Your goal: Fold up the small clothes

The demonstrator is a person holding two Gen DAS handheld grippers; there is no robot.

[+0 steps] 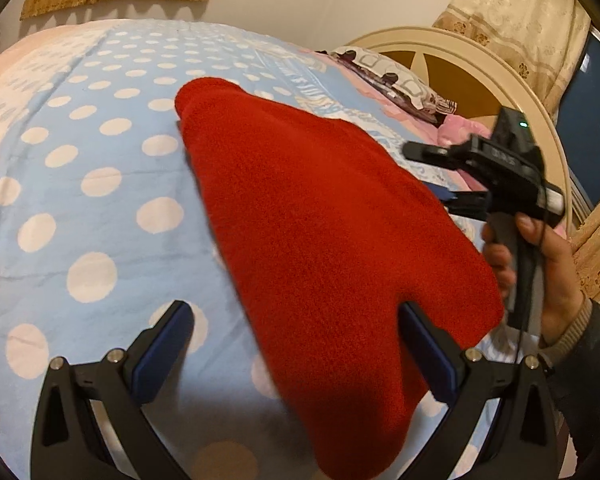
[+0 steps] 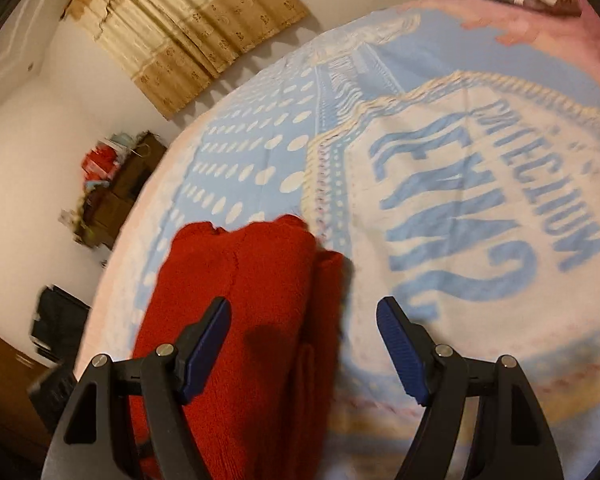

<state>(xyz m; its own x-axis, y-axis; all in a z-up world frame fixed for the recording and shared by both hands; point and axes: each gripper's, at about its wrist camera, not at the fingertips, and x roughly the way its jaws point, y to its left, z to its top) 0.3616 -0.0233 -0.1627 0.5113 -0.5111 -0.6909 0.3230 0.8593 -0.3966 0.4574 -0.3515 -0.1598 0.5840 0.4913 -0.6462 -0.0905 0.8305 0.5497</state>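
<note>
A red knitted garment [image 1: 320, 216] lies folded on the blue bedspread with white dots [image 1: 80, 168]. In the left wrist view my left gripper [image 1: 296, 344] stands open low over the garment's near end, with the cloth passing between its blue pads [image 1: 164, 352] and neither pad pressing it. My right gripper [image 1: 432, 178], held by a hand [image 1: 548, 280], hovers open just past the garment's right edge. The right wrist view, blurred by motion, shows the right gripper [image 2: 304, 344] open and holding nothing. Its left finger is over the red garment [image 2: 240, 300] and its right finger over the printed bedspread [image 2: 460, 200].
A cream round headboard [image 1: 500, 80] and a patterned pillow [image 1: 396, 80] stand at the bed's far right. Beige curtains [image 2: 188, 36] hang on the wall. A cluttered wooden shelf [image 2: 112, 184] and dark boxes [image 2: 56, 320] sit beside the bed's left edge.
</note>
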